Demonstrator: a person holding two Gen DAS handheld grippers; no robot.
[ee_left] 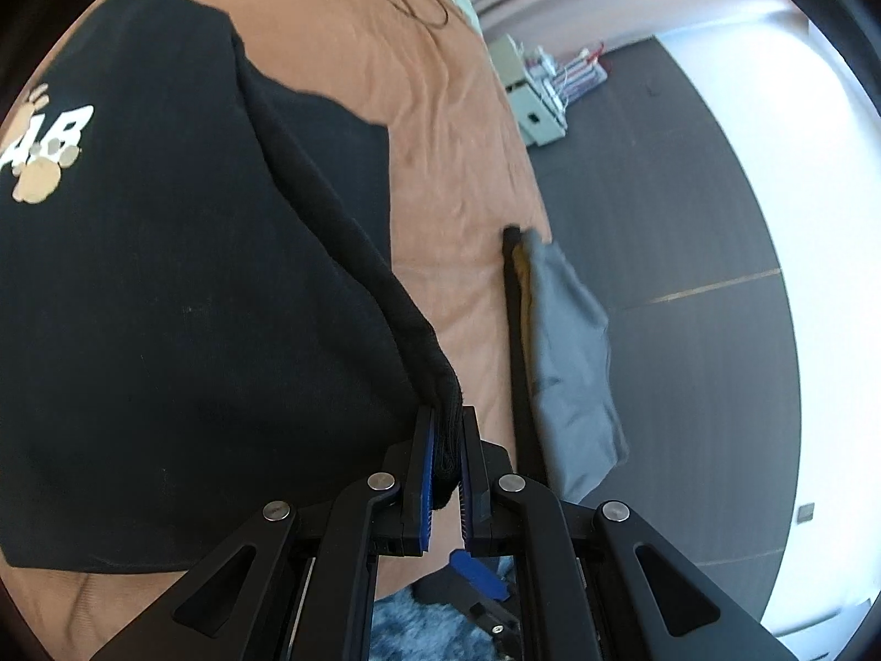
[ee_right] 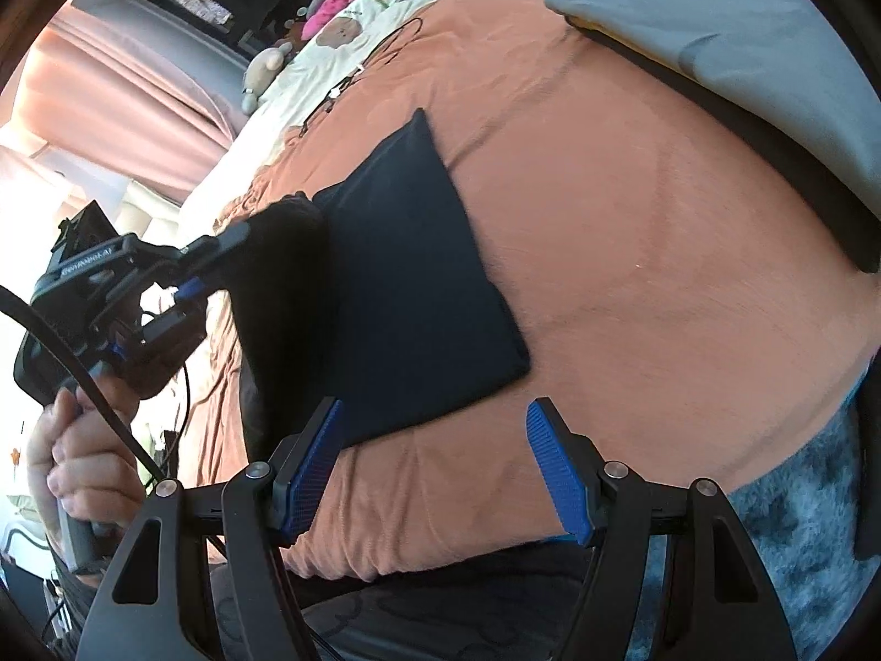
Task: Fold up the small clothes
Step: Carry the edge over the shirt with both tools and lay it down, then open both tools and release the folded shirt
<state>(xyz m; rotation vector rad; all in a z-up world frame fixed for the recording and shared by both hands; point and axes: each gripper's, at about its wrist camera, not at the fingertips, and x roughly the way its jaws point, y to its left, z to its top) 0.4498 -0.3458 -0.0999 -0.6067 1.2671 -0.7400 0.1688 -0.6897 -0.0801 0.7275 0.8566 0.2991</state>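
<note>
Black garment [ee_left: 192, 286] w/ pale printed motif [ee_left: 44, 154] at its left, spread on orange-brown bed cover [ee_left: 457, 165]. Its thick ribbed edge bunched & clamped between blue pads of left gripper [ee_left: 447, 462]; jaws clenched on it, cloth lifted off the bed there. Right-wrist view: same garment [ee_right: 418, 286] part lies flat as dark panel, left portion pulled up toward left gripper [ee_right: 220, 253], held by a hand [ee_right: 82, 462] on the grip, cable trailing.

Right gripper [ee_right: 435, 468] near edge of bed, jaws released wide, nothing between the pads; near corner of garment just beyond left pad.

Gray folded cloth [ee_right: 743, 55] over a dark piece, far right on bed. Cream printed bedding [ee_right: 352, 27] & plush toys far left. Pink curtain [ee_right: 126, 88] left. Blue fuzzy rug [ee_right: 798, 540] on floor, near right.
</note>
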